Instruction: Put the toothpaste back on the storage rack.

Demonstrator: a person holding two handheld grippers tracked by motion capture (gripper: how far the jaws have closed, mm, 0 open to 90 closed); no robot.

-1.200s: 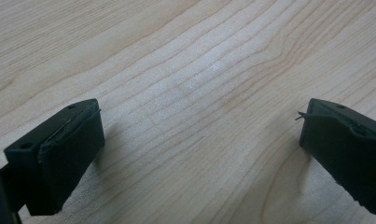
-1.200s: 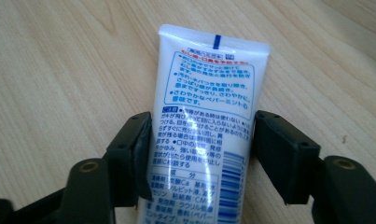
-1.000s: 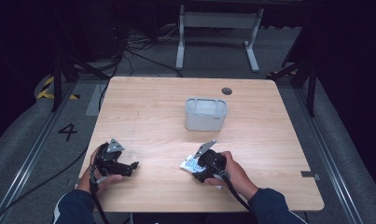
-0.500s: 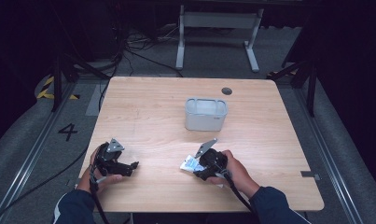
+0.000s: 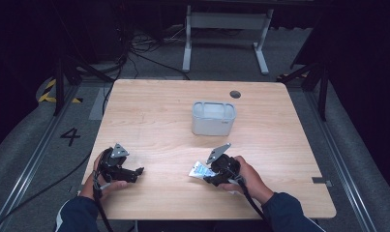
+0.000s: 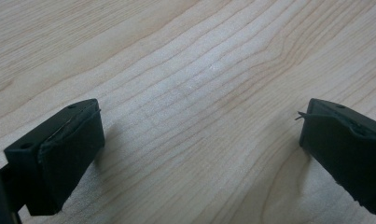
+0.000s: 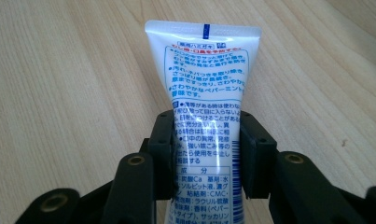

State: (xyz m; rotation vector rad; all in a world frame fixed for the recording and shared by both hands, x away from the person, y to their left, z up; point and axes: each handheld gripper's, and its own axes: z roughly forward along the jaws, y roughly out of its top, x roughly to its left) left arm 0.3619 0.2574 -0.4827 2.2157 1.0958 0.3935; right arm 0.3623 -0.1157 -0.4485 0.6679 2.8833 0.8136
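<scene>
Right gripper (image 7: pixel 205 154), jaws just closed on the white printed plastic tube (image 7: pixel 205 93) lying lower centre on the light wooden worktop (image 5: pixel 158 111); left gripper (image 6: pixel 199 154) jaws wide, empty; lift and transfer, probably to the grey bin (image 5: pixel 213 118), remain.

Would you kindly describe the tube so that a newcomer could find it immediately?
On the wooden table, look at the near edge, in front of the grey container. There the right gripper pinches a white tube with blue print and a flat crimped end, the one printed item.
</scene>
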